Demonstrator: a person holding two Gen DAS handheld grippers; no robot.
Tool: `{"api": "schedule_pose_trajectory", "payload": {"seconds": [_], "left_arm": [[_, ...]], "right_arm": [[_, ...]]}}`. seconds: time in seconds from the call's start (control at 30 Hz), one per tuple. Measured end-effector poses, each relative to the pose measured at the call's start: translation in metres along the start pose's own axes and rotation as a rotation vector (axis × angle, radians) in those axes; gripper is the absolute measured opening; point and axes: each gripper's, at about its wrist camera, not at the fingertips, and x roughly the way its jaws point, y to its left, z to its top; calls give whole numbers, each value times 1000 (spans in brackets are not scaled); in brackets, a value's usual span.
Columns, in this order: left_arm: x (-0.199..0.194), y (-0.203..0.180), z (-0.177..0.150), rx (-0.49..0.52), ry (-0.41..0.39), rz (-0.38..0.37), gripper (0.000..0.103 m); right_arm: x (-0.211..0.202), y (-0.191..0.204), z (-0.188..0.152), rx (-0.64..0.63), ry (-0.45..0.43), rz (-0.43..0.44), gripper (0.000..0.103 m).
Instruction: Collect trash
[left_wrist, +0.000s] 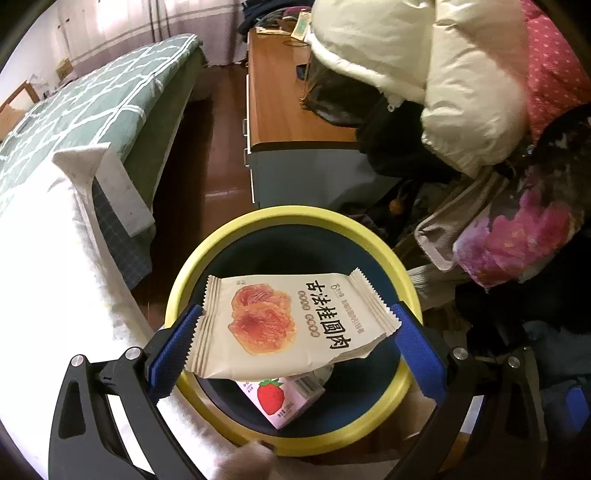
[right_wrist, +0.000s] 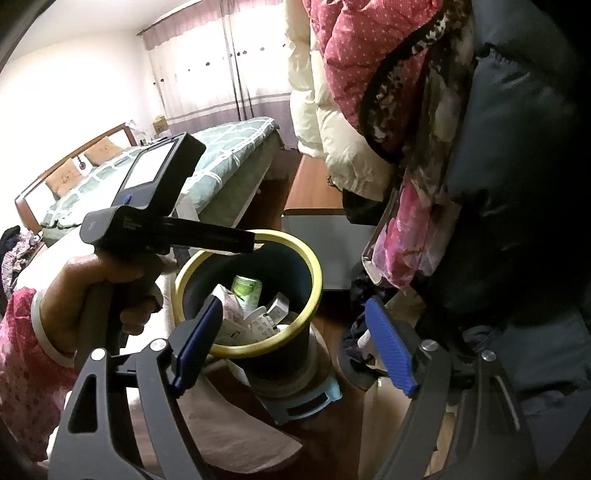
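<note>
While the left tongs (left_wrist: 295, 347) stand spread, the snack wrapper (left_wrist: 291, 325) lies loose between them above the yellow-rimmed bin (left_wrist: 177, 295), apparently dropping. Right tongs (right_wrist: 291, 339), spread and empty, hover beside the bin. Risk: the wrapper may catch the rim and fall outside.

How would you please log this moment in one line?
left gripper: open, cream snack packet between jaws over yellow-rimmed dark bin | right gripper: open, empty | bin holds pink strawberry carton
</note>
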Motion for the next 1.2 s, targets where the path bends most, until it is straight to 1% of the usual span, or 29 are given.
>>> {"api": "schedule_pose_trajectory", "payload": {"seconds": [0.13,0.17,0.2,0.23,0.27,0.3,0.33,0.4,0.43,0.47,0.5,0.53,0.57,0.63,0.77,0.9,0.93,1.0,1.03,1.1,1.17,1.2], "left_arm": [[-7,-6,1,53,-31,34,98],[-8,-3,2,30,-33,36,97],[-8,0,3,15,-31,35,92],[-5,1,3,22,-15,46,82],[-2,0,3,28,-3,55,79],[0,0,2,31,9,58,70],[2,1,1,29,24,49,65],[4,0,0,31,38,38,64],[3,0,0,35,36,38,66],[1,-1,1,45,34,39,73],[-1,-2,1,47,29,41,96],[-5,-1,1,44,12,46,98],[-7,-1,2,45,11,47,98],[-8,0,4,28,34,21,98],[-8,1,3,20,53,2,98],[-16,5,1,4,39,-13,98],[-22,6,-1,0,24,-16,98],[-41,13,-7,-21,-29,-17,98],[-53,17,-13,-27,-69,-4,98],[-82,26,-27,-42,-164,39,98],[-118,36,-52,-55,-278,108,98],[-132,41,-64,-57,-322,142,98]], "right_arm": [[-4,0,-1,-5,-1,28,75],[-4,-1,-2,-5,-1,29,75],[-5,-2,-2,-5,-1,28,76],[-5,-3,-3,-3,0,30,76],[-5,-4,-3,-2,1,31,76],[-5,-5,-4,0,2,32,76],[-5,-6,-4,2,2,32,76],[-4,-8,-4,8,3,34,76],[-4,-9,-4,11,3,36,76],[-4,-10,-4,12,4,38,76],[-4,-10,-4,12,4,41,76],[-4,-11,-5,13,3,42,76],[-3,-11,-5,15,4,43,76],[-2,-12,-5,17,9,47,76],[-2,-10,-6,11,9,56,76],[-2,-11,-6,12,6,59,76],[-2,-11,-7,12,8,59,76],[-1,-10,-7,10,13,62,76],[-1,-9,-7,9,14,65,76],[0,-5,-6,2,14,77,76],[1,1,-6,-8,13,89,76],[1,5,-6,-19,13,98,76]]}}
